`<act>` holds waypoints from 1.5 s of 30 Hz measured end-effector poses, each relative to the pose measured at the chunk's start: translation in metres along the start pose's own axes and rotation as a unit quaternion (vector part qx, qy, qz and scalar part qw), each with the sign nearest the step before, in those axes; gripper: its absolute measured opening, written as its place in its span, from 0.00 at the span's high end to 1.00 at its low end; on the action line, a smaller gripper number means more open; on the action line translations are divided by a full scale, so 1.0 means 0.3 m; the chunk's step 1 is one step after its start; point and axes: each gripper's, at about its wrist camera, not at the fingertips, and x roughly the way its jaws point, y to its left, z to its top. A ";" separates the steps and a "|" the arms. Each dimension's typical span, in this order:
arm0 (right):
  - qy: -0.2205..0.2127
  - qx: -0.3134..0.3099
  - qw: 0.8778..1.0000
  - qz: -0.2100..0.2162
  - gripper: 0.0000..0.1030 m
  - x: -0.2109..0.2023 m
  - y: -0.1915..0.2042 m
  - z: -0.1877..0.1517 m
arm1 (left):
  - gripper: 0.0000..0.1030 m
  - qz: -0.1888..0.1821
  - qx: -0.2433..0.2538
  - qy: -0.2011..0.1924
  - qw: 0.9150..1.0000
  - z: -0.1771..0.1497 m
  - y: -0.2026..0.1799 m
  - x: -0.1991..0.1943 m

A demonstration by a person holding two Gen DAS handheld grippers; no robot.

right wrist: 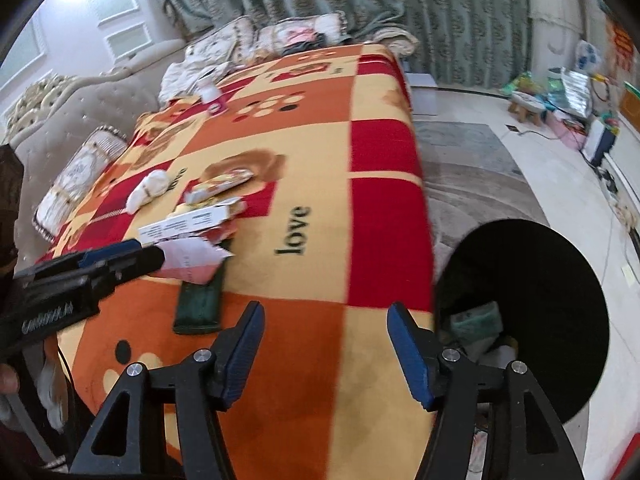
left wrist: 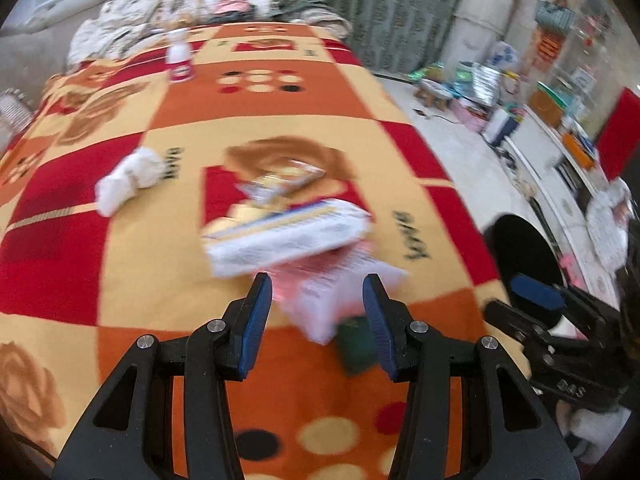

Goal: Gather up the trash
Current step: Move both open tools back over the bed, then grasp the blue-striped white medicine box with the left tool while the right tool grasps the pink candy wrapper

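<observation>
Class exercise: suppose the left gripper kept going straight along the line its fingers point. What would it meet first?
Most likely the pink-and-white torn wrapper, which lies on the blanket just ahead of the left gripper, between its open fingers. The white box lies just beyond. The picture is blurred, so depth is uncertain.

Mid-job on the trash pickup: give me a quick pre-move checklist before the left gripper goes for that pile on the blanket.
1. Left gripper empty: ok, nothing pinched between its open jaws.
2. Right gripper empty: ok, jaws open over bare blanket.
3. Target in line: ok, the pink-white wrapper at the near end of the pile lies just ahead of the left fingertips.
4. Black bin ready: ok, mouth open beside the bed, some trash already inside.
5. Green packet free: not ok, partly under the wrapper.
6. Sharp view: not ok, left wrist picture is blurred.
</observation>
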 end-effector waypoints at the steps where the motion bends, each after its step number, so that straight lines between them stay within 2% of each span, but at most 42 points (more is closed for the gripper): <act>1: 0.002 -0.004 1.000 0.002 0.40 0.007 0.014 0.005 | 0.56 0.007 -0.004 -0.001 1.000 0.012 0.026 0.006; 5: 0.008 -0.017 1.000 0.010 0.39 0.037 0.066 0.020 | 0.56 0.024 -0.001 0.000 1.000 0.069 0.084 0.048; 7: 0.010 -0.022 1.000 0.013 0.39 0.046 0.086 0.024 | 0.56 0.014 0.020 0.002 1.000 0.094 0.081 0.073; 10: 0.014 -0.028 0.999 0.017 0.38 0.058 0.105 0.024 | 0.56 -0.023 0.060 0.017 0.998 0.122 0.052 0.124; 14: 0.016 -0.026 0.999 0.017 0.37 0.059 0.101 0.027 | 0.54 -0.051 0.112 0.056 0.991 0.128 0.015 0.199; 17: 0.018 -0.022 0.999 0.018 0.37 0.061 0.090 0.031 | 0.41 -0.056 0.137 0.065 0.987 0.132 0.011 0.231; 19: 0.019 -0.020 0.999 0.018 0.37 0.066 0.084 0.036 | 0.36 -0.057 0.140 0.068 0.986 0.140 0.011 0.250; 24: 0.028 -0.015 0.999 0.023 0.36 0.101 0.085 0.047 | 0.35 -0.048 0.155 0.078 0.984 0.141 0.009 0.282; 29: 0.031 -0.024 0.999 0.034 0.36 0.112 0.115 0.054 | 0.46 -0.025 0.118 0.071 0.990 0.116 0.096 0.226; 35: 0.040 -0.051 0.996 0.058 0.36 0.147 0.195 0.058 | 0.50 0.008 0.043 0.052 0.998 0.059 0.282 0.091; 40: 0.041 -0.069 0.994 0.075 0.36 0.164 0.269 0.071 | 0.51 0.034 0.013 0.042 0.998 -0.012 0.390 -0.008; 42: 0.042 -0.075 0.993 0.078 0.28 0.172 0.297 0.081 | 0.51 0.046 0.003 0.040 0.998 -0.047 0.422 -0.032; 45: 0.047 -0.075 0.992 0.086 0.28 0.184 0.332 0.093 | 0.51 0.056 -0.015 0.043 0.997 -0.099 0.449 -0.043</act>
